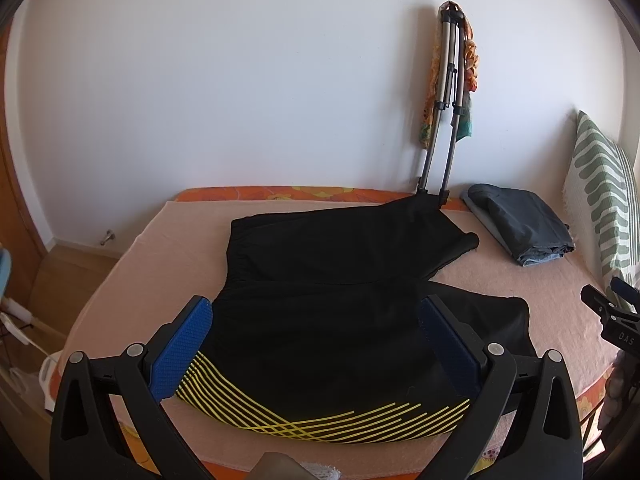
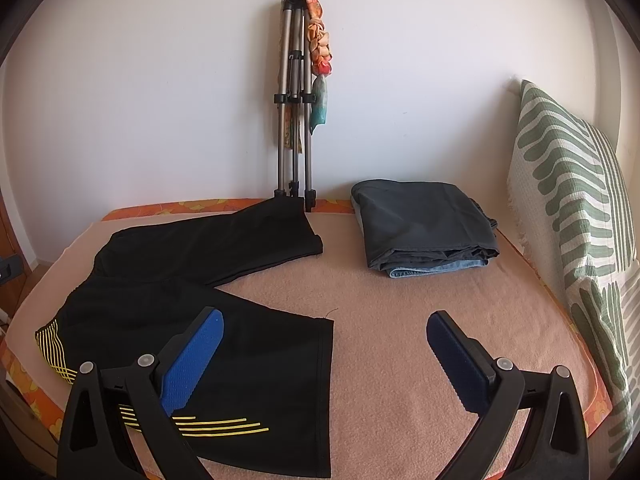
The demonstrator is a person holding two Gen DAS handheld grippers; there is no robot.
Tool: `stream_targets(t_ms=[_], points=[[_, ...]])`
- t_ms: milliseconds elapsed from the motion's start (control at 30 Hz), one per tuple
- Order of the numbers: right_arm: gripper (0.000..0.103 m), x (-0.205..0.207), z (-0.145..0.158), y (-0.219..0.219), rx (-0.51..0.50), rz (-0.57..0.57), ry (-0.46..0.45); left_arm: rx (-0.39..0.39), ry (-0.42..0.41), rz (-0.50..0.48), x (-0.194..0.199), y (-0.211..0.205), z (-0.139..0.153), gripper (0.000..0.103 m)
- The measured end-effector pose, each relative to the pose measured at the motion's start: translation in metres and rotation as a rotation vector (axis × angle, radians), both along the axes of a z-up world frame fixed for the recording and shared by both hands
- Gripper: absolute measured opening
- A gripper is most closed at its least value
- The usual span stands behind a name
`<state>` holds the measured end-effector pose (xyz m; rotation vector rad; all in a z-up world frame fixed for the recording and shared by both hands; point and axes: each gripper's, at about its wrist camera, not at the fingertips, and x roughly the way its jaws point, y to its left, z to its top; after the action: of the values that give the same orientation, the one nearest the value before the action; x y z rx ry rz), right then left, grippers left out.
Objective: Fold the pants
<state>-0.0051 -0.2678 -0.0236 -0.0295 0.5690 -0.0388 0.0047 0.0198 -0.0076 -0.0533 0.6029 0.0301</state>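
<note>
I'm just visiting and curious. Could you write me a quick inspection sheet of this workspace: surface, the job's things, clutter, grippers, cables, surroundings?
Surface: bed under a peach blanket.
Job's things: black shorts with yellow stripes, spread flat, legs apart, unfolded.
Clutter: folded grey pile near the wall; patterned pillow at the right edge.
Grippers: left gripper open above the shorts; right gripper open, empty.
Cables: nothing seen.
Surroundings: white wall; folded tripod leaning against it.

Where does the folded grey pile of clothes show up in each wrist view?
Left wrist: the folded grey pile lies far right on the bed, right of the black shorts.
Right wrist: the pile sits right of centre, beyond the open right gripper.
Shared landmark: the tripod against the wall.
</note>
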Motion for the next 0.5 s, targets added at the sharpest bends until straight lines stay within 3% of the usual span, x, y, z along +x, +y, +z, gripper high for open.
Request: stream_targets(t_ms=[500], points=[[0.103, -0.0009, -0.0001, 0.0005, -0.005, 0.001, -0.003, -0.006, 0.002, -0.002, 0.0034, -0.0007, 0.0016, 0.103]])
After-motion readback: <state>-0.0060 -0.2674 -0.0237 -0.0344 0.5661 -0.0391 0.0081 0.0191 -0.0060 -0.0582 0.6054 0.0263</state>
